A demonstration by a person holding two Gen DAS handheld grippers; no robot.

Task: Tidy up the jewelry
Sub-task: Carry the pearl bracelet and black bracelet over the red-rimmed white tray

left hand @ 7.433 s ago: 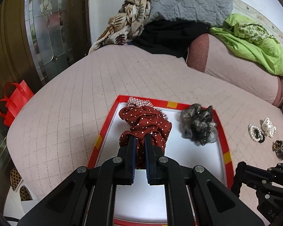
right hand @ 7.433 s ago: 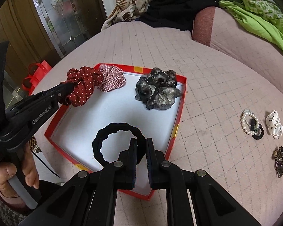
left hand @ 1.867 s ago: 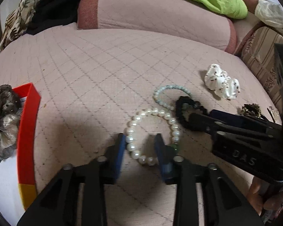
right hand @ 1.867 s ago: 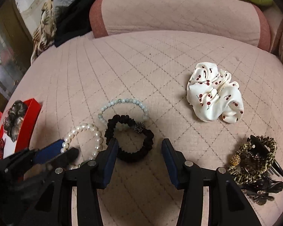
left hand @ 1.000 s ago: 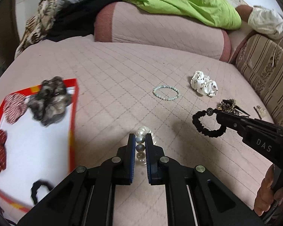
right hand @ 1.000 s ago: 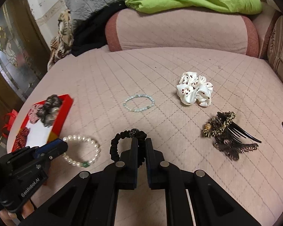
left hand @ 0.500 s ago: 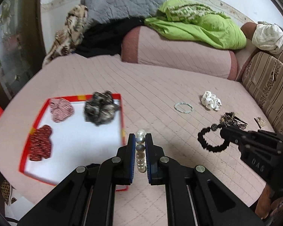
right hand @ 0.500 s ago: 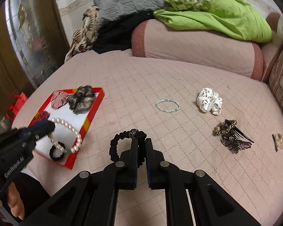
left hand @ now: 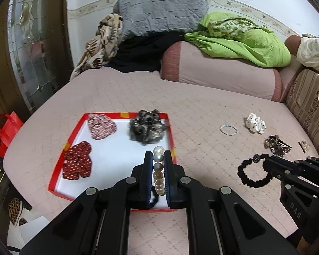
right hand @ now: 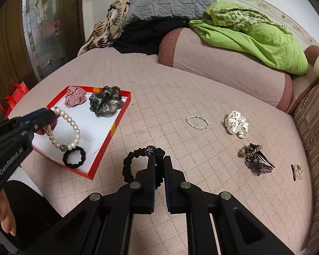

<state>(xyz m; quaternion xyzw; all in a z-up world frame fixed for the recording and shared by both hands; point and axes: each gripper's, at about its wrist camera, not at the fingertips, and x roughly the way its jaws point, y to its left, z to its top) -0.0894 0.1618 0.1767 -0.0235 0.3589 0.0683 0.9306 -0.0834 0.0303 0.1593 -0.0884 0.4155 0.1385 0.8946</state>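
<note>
My left gripper (left hand: 158, 155) is shut on a white pearl bracelet (left hand: 158, 170) and holds it above the near right part of the red-rimmed white tray (left hand: 170, 127). In the right wrist view the bracelet (right hand: 63, 125) hangs from the left gripper (right hand: 51, 112) over the tray (right hand: 108, 133). My right gripper (right hand: 158, 159) is shut on a black beaded hair tie (right hand: 138, 159), held above the pink bed to the right of the tray; it also shows in the left wrist view (left hand: 253, 172). The tray holds a red dotted scrunchie (left hand: 77, 160), a checked scrunchie (left hand: 102, 126), a grey scrunchie (left hand: 146, 129) and a black hair tie (right hand: 74, 156).
On the bed to the right lie a pale bead bracelet (right hand: 196, 122), a white scrunchie (right hand: 237, 126), dark hair clips (right hand: 255, 159) and a small clip (right hand: 297, 172). Pillows and a green cloth (right hand: 255, 34) lie at the back. A red bag (left hand: 4, 131) stands beyond the left edge.
Both grippers have lifted their pieces off the bed and carried them left. The pearl bracelet now hangs over the tray, and the black hair tie is nearer the tray.
</note>
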